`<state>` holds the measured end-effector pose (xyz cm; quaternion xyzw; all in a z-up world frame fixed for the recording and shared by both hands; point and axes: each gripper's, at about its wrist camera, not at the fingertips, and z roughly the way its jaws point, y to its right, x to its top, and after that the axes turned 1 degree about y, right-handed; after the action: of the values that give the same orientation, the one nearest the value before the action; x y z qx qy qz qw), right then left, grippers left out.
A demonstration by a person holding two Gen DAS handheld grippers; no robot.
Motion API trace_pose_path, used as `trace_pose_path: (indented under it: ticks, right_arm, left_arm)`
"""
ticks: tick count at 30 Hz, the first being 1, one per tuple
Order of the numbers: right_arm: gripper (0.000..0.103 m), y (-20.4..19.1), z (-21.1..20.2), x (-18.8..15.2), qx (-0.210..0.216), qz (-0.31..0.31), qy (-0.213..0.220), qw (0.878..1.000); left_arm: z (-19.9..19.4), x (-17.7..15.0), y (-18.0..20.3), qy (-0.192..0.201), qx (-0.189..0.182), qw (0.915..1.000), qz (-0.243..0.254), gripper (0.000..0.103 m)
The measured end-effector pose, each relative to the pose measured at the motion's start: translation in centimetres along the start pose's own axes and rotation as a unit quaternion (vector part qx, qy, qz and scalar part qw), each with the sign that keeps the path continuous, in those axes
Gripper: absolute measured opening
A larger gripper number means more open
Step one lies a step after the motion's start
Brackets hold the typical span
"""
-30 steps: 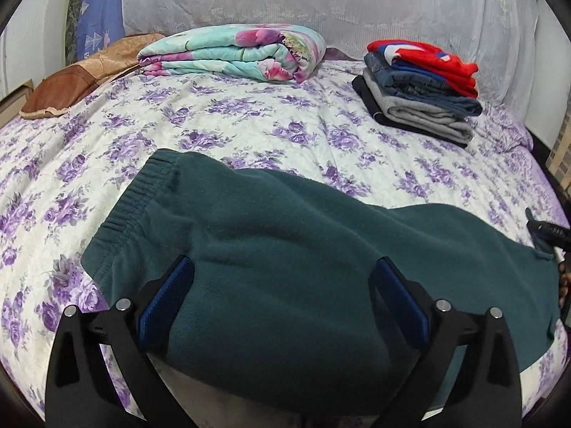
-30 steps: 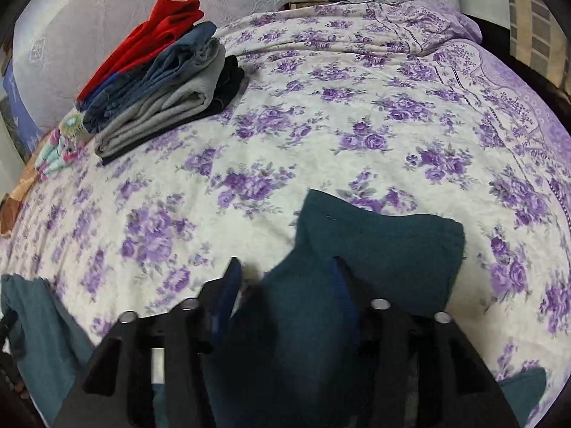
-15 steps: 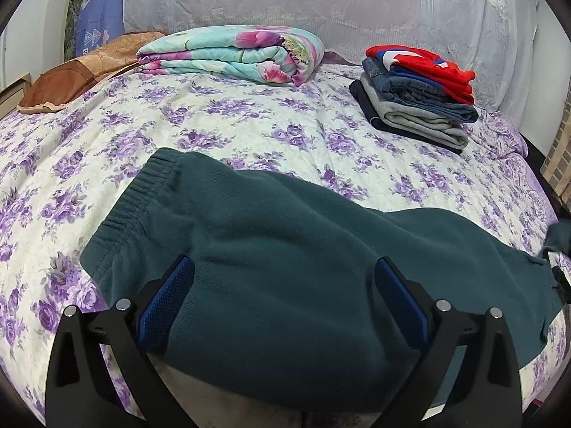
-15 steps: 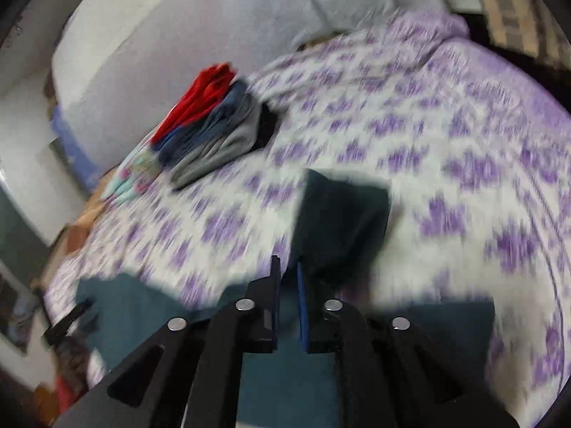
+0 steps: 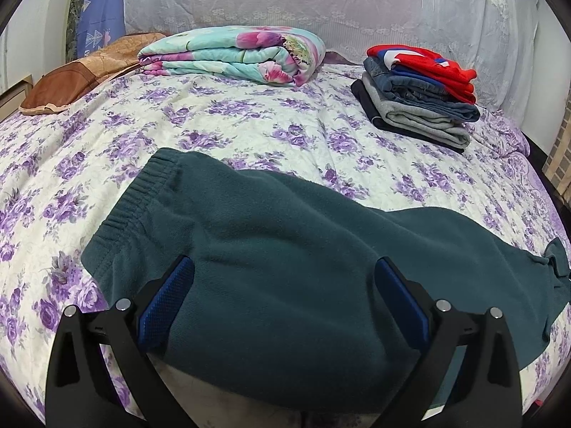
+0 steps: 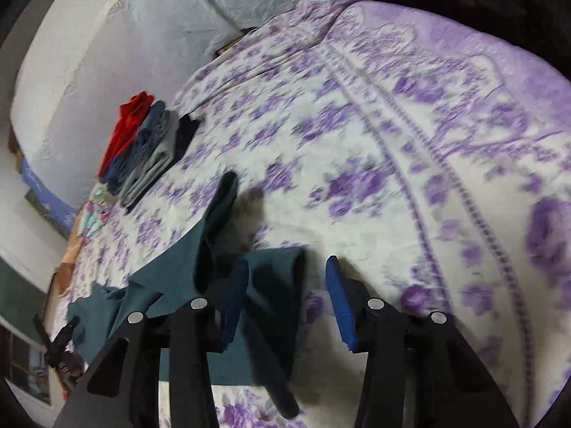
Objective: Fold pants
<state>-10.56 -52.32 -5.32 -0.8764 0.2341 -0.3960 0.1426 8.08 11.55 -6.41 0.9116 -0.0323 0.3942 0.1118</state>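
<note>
The left gripper (image 5: 283, 289) stands with its jaws spread wide over the dark teal pants (image 5: 285, 256); the blue pads (image 5: 166, 297) sit well apart on either side of the cloth near the waist end, and it is hard to tell whether they press into the fabric or merely rest above it. Nothing is pinched between them.

The right gripper (image 6: 287, 296) has its jaws opening. A fold of the pants (image 6: 274, 285) lies partly between them, close against the left pad, while the right pad is clear of the cloth above the bare bedspread. The picture is blurred with motion.

The pants lie along the near edge of the bed (image 5: 249, 132), spread across its width. The elastic waistband (image 5: 135, 196) is toward the left side, and the legs run off toward the right, where a small raised bunch of cloth sits at the far end. In the right wrist view one leg end stands up in a narrow peak (image 6: 223, 199) above the bedspread.

Farther back, near the headboard edge, a folded floral quilt (image 5: 235, 55) lies left of the middle. A stack of folded clothes (image 5: 417, 96), red on top, then denim, grey and black, sits toward the far right corner. A brown pillow (image 5: 82, 75) rests at the far left corner.
</note>
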Motion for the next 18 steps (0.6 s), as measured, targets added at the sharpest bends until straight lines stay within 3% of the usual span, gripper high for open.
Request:
trace_pose_path:
  ticks: [1,2,5,7,9,13,15,17,18]
  right_arm:
    - [0.034,-1.0,0.1,-0.2,-0.005,-0.029,-0.002,1.0]
    - [0.016,-1.4,0.1,-0.3,-0.012,-0.04,-0.002,0.999]
    - [0.008,-2.2,-0.3,0.9,-0.025,-0.058,0.018,0.998]
    - [0.008,-2.3,-0.8,3.0,-0.035,-0.065,0.04,0.996]
    - [0.008,-2.4,0.0,4.7,-0.048,-0.072,0.034,0.996]
    - [0.012,-1.3,5.0,5.3,-0.099,-0.091,-0.042,0.99]
    - [0.014,-0.7,4.7,5.1,-0.089,-0.071,-0.031,0.993]
    - [0.03,-0.5,2.5,5.1,-0.087,-0.037,0.007,0.996]
    - [0.03,-0.7,1.2,5.0,-0.078,-0.027,0.028,0.996]
  left_arm:
    - [0.0,0.0,0.1,-0.001,0.003,1.0,0.002,0.099]
    - [0.1,0.0,0.1,-0.001,0.006,1.0,0.003,0.099]
    - [0.2,0.0,0.5,-0.004,0.018,0.9998,0.011,0.099]
    - [0.2,-0.1,0.6,-0.005,0.021,0.9997,0.012,0.099]
    - [0.2,-0.1,0.6,-0.005,0.023,0.9996,0.013,0.099]
    - [0.2,-0.1,0.5,-0.004,0.022,0.9997,0.012,0.099]
    - [0.2,-0.1,0.5,-0.004,0.02,0.9997,0.01,0.099]
    - [0.1,-0.1,0.4,-0.003,0.019,0.9998,0.01,0.099]
    - [0.1,-0.1,0.5,-0.003,0.019,0.9998,0.009,0.099]
